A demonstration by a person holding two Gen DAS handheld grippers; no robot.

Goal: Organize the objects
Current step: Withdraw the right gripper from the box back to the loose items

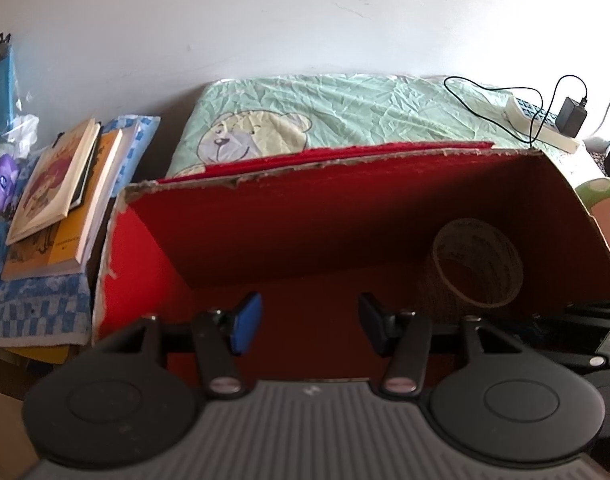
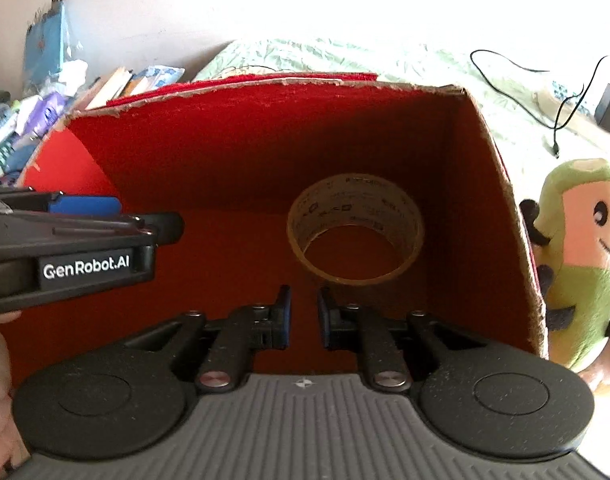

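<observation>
Tape roll (image 2: 355,228), a broad band of brownish packing tape, is lying inside the red cardboard box (image 2: 209,152) toward its right-hand wall, tilted so that its open core is facing the cameras. It is likely to handle as a light, stiff ring with a smooth, somewhat slippery outer face; the safest hold would probably be across the band, one finger through the core and one outside. The right gripper (image 2: 304,312) is hovering just short of the roll with its fingers standing slightly apart and holding nothing. The left gripper (image 1: 309,322) is reaching over the box floor further left, its fingers spread wide and likewise empty; in the right wrist view it is appearing side-on at the left edge. The box's torn upper rim and steep right wall are closing in the roll on two sides, so room for a lift seems to lie upward and toward the open near side. An avocado plush toy (image 2: 581,256) is pressing against the outside of the right wall. Beyond the box, a green bear-print pillow (image 1: 305,116) is carrying a power strip (image 1: 539,126) and an adapter (image 1: 572,116), and stacked books (image 1: 61,196) are resting on a blue checked cloth (image 1: 33,308) at the left.
</observation>
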